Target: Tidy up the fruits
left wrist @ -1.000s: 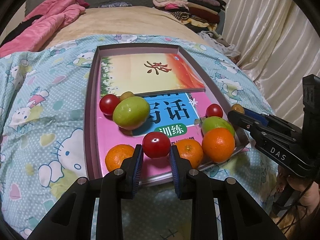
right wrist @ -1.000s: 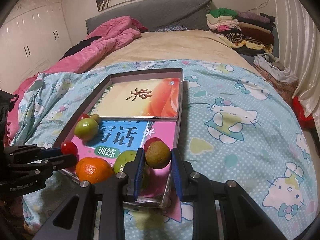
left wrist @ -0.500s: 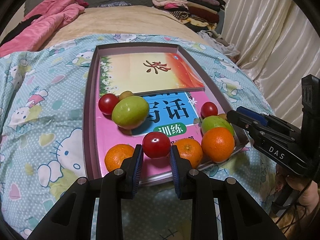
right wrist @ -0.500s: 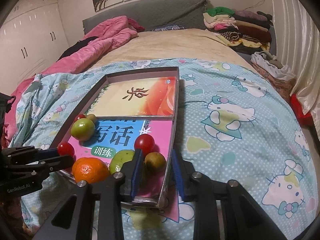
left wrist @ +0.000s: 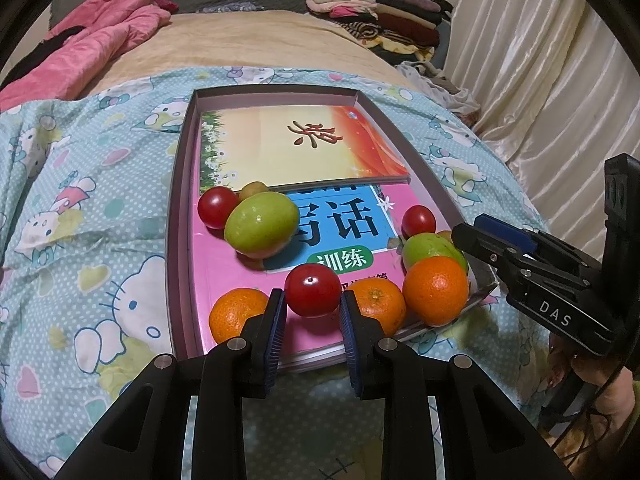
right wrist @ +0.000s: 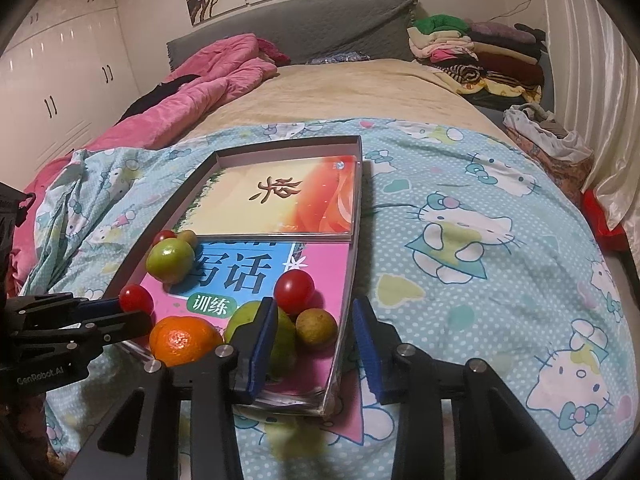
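A shallow grey tray (left wrist: 182, 184) on the bed holds two books and several fruits. My left gripper (left wrist: 313, 306) is shut on a red cherry tomato (left wrist: 313, 290), held between two oranges (left wrist: 236, 312) (left wrist: 376, 306) at the tray's near edge. My right gripper (right wrist: 314, 326) is open, its jaws wide, with a small brown-green fruit (right wrist: 316, 327) lying loose in the tray between them, next to a red tomato (right wrist: 294, 286) and a green fruit (right wrist: 282, 338). A bigger orange (left wrist: 435, 290), a large green fruit (left wrist: 262, 224) and other tomatoes lie in the tray too.
The tray sits on a light blue cartoon-cat bedsheet (right wrist: 460, 240). A pink quilt (right wrist: 208, 80) lies at the far left, folded clothes (right wrist: 472, 50) at the far right. Curtains (left wrist: 540, 80) hang on the right side. The right gripper's body (left wrist: 540, 280) shows beside the tray's right corner.
My right gripper has opened and let go of the small brown-green fruit, which now rests in the tray; the gripper has drawn back a little. The left gripper still holds its tomato.
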Motion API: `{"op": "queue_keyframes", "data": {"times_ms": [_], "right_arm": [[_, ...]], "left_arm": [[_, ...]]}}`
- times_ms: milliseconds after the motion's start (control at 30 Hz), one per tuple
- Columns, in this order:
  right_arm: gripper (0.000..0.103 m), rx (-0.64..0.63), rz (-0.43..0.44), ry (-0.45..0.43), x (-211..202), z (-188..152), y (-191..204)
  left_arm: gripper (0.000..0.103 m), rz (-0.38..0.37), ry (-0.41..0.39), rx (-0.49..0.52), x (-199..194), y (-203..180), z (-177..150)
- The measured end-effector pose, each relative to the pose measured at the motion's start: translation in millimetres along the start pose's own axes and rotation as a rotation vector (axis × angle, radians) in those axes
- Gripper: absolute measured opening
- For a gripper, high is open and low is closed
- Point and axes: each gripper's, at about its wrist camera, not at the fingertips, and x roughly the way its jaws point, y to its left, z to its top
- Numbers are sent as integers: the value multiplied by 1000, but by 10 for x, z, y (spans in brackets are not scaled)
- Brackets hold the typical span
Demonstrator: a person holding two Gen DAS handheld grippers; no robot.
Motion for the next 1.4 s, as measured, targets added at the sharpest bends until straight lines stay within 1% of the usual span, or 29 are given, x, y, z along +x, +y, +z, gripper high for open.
{"op": "queue_keyframes", "data": {"times_ms": [33, 200, 267, 333, 400, 567, 667, 733, 800, 867, 900, 967, 1033, 1100, 1133, 1167, 1233, 1333, 1400], "right_arm": [[44, 1, 1, 0, 1, 1, 4], [45, 6, 1, -3, -10, 0, -1], [47, 8, 4, -3, -7, 2, 2], [50, 6, 2, -6, -14, 2, 6], [52, 6, 6, -15, -30, 6, 12], [64, 7, 16, -76, -161, 33, 33], [70, 3, 18, -108, -228, 46, 57], [72, 0, 16, -122, -267, 50, 75], [74, -2, 16, -137, -301, 55, 91], [80, -2, 16, -155, -340, 59, 107], [82, -3, 13, -160, -352, 60, 113], [85, 0, 10, -171, -390, 56, 126], [85, 7, 7, -186, -441, 54, 140], [91, 16, 11, -209, -538, 47, 169], [95, 22, 12, -215, -589, 38, 185], [99, 32, 14, -210, -640, 25, 207], [102, 45, 28, -191, -719, -17, 258], [102, 49, 35, -138, -817, -124, 390], [102, 36, 18, -105, -844, -211, 478]], "left_arm": [[28, -1, 0, -2, -1, -6, -5], [29, -3, -1, -8, -12, 7, 6], [32, -4, -5, -12, -26, 13, 13], [39, -12, -11, -18, -45, 22, 22], [42, -15, -16, -21, -62, 19, 24], [49, -14, -40, -29, -145, 25, 36], [56, -12, -55, -37, -198, 40, 45], [62, -5, -65, -46, -234, 55, 49], [64, -5, -73, -55, -260, 67, 50], [69, 4, -86, -65, -294, 82, 55], [71, 8, -90, -67, -307, 87, 52], [74, 16, -97, -76, -337, 102, 48], [76, 25, -105, -87, -382, 116, 36], [77, 38, -115, -95, -443, 124, 12], [78, 56, -122, -98, -496, 120, -15], [78, 65, -125, -99, -528, 120, -36], [78, 80, -122, -105, -611, 116, -110], [78, 102, -105, -113, -699, 95, -234], [78, 113, -93, -122, -738, 84, -308]]}}
